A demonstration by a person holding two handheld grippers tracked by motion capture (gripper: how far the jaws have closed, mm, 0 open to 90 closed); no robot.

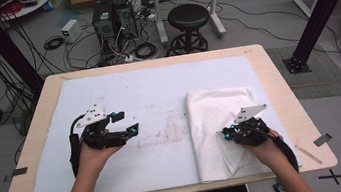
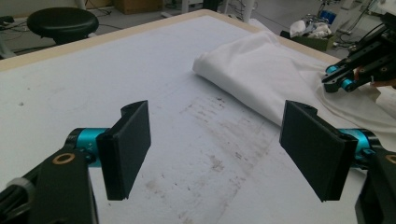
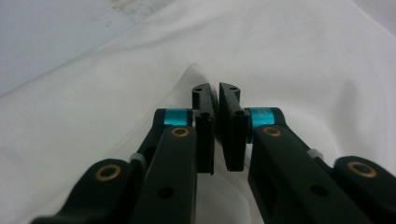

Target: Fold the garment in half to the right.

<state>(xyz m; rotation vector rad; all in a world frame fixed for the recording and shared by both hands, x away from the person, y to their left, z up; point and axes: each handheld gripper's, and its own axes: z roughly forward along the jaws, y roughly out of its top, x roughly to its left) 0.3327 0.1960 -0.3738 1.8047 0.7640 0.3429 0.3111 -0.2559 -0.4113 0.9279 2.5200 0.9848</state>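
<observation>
A folded white cotton cloth (image 1: 221,129) lies at the lower right of the frame on the pale matte table (image 1: 147,86). Soft, light and limp, it is best pinched at an edge fold. The right tool (image 3: 216,95) is clamped on a raised crease; the left tool (image 2: 217,149) stands wide apart, empty.

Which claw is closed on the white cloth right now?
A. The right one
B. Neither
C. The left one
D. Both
A: the right claw has its jaws pressed nearly together with a raised fold of the white cloth pinched between them, while the left claw stands wide open over the bare stained mat, apart from the cloth.
</observation>
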